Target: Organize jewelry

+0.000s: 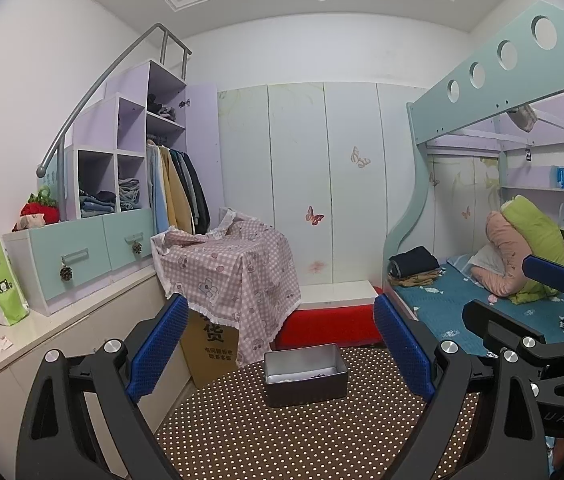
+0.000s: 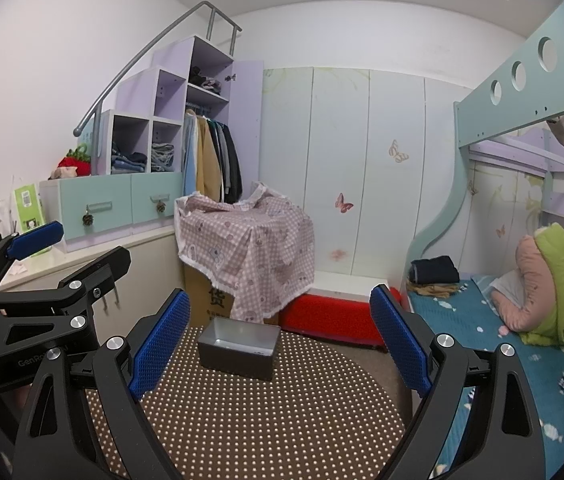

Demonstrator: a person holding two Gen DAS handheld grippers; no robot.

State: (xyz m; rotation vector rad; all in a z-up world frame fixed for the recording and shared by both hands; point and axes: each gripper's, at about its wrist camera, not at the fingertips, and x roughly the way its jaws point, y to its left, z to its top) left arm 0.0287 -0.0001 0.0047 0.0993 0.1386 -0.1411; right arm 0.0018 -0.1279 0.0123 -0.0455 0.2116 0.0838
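**Both grippers hover spread above a tin on a dotted table**

A small grey metal tin [image 1: 305, 372] sits open near the far edge of a round table [image 1: 282, 440] covered in brown cloth with pale dots. A few small items, likely jewelry [image 1: 301, 378], lie on the tin's floor; they are too small to identify. The left gripper [image 1: 278, 344] and right gripper [image 2: 280, 344] are both held above the near side of the table, blue pads wide apart, holding nothing.

The task seems to be at a pause or near its start or end; no loose jewelry shows on the table. Any next move would need a gripper lowered into the tin with care.

A cardboard box [image 1: 212, 344] under a pink checked cloth [image 1: 230, 268] bears the Chinese character "货". The left gripper's body reads "GenRo", partly cut off.
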